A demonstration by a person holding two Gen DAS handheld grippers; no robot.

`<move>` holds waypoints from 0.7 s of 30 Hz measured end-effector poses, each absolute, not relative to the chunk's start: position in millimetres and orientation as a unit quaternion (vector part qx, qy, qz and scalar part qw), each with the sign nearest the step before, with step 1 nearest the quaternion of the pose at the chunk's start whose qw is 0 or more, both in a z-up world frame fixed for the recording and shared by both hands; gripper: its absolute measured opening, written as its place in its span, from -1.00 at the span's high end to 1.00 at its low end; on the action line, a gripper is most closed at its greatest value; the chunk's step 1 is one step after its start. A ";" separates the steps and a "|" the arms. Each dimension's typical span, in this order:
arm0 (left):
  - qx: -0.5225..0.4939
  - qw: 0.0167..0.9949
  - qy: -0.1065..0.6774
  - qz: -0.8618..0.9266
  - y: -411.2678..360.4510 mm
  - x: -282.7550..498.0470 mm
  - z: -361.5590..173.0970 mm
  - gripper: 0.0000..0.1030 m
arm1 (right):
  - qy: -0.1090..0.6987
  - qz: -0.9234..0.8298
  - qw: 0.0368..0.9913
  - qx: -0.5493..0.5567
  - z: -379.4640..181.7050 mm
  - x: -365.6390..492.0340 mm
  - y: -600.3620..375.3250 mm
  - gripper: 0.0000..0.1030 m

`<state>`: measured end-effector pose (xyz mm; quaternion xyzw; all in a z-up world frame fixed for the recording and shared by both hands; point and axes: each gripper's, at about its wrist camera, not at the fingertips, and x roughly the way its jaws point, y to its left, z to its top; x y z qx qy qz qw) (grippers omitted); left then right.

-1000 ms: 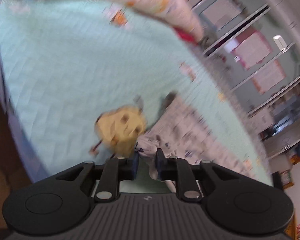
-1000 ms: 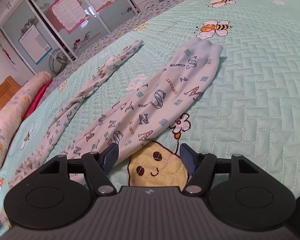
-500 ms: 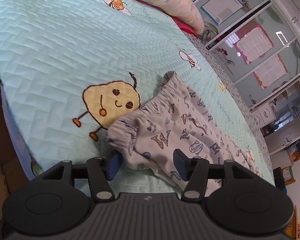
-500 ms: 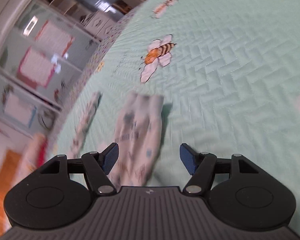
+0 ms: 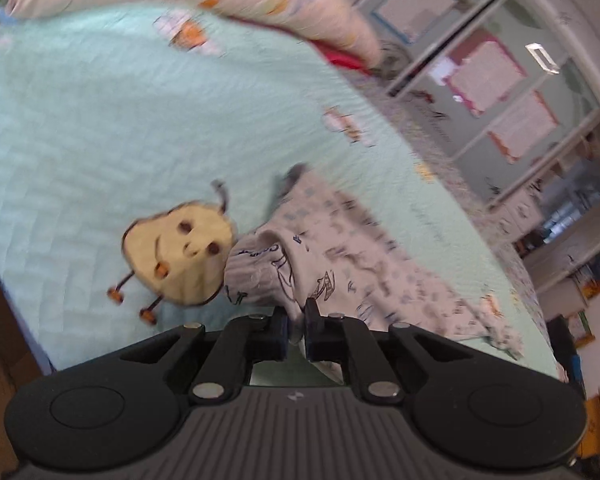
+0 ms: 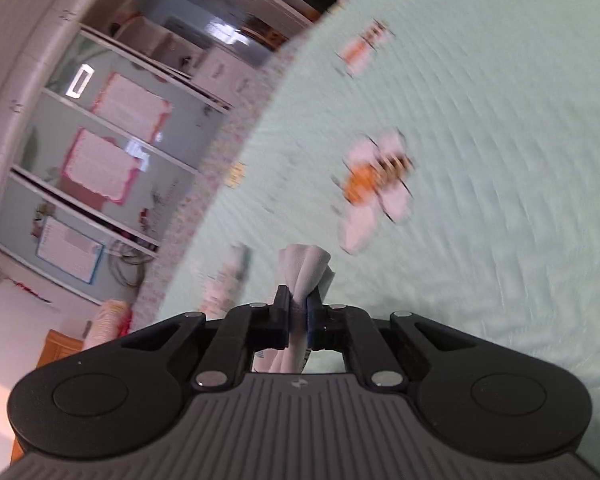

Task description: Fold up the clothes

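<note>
Left wrist view: left hand-held gripper pinches printed pants on quilt.

I can't read a single word here; both views are smeared. In the left wrist view the pale trousers carry dark printed letters, but none comes out as a letter I can name. The pink-bordered sheets on the cabinet doors at the far side of the room show only blurred lines. The small emblem on the gripper body spells nothing.
</note>
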<state>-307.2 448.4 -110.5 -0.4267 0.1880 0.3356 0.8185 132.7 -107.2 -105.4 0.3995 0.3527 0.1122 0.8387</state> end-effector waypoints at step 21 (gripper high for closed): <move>-0.375 0.857 0.157 0.315 408.4 -325.4 -72.8 0.43 | 0.299 0.140 0.903 0.275 -86.0 104.2 -35.8 -0.08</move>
